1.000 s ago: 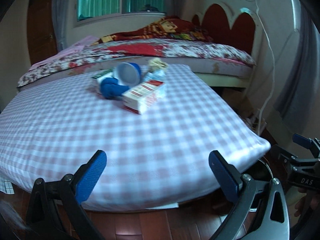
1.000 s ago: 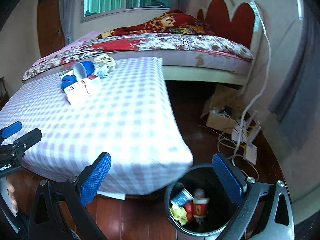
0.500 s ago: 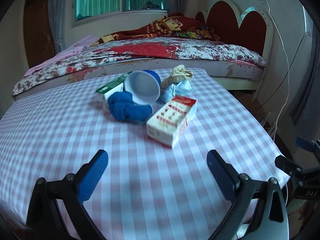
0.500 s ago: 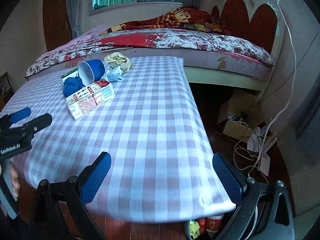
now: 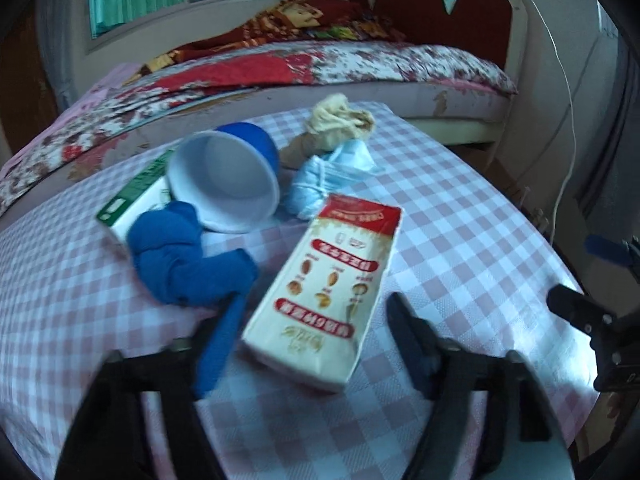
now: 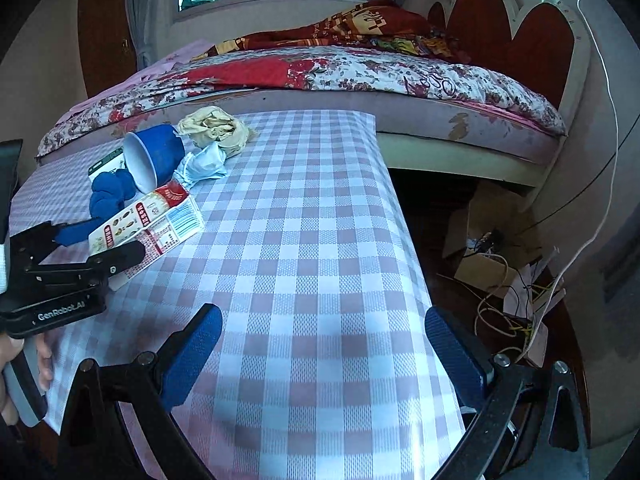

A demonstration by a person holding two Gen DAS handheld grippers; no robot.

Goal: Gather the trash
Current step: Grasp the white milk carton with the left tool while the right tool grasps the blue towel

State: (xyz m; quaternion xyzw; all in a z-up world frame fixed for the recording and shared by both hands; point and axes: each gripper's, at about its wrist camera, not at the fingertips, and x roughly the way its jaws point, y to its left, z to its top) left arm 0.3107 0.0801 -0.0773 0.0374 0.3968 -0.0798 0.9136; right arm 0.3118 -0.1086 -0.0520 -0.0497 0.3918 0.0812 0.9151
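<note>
A pile of trash lies on the pink checkered table (image 5: 460, 216). Nearest is a white and red carton (image 5: 332, 292), lying flat. My left gripper (image 5: 312, 332) straddles its near end and its jaws are closing; a small gap still shows on each side of the carton. Behind it are a blue cloth wad (image 5: 180, 260), a blue paper cup (image 5: 228, 180) on its side, a green and white box (image 5: 136, 196), a crumpled pale blue mask (image 5: 328, 180) and a beige paper wad (image 5: 340, 120). My right gripper (image 6: 324, 356) hangs open over bare tablecloth, to the right of the pile.
A bed (image 6: 360, 72) with a floral quilt and a red headboard (image 6: 516, 32) runs behind the table. On the dark floor at right are a cardboard box (image 6: 484, 268) and tangled cables (image 6: 516, 312). The table's right edge (image 6: 404, 216) drops off there.
Both grippers moved forward over the table. The left one came up to the carton and its jaws narrowed around it. The trash bin dropped out of the right wrist view.
</note>
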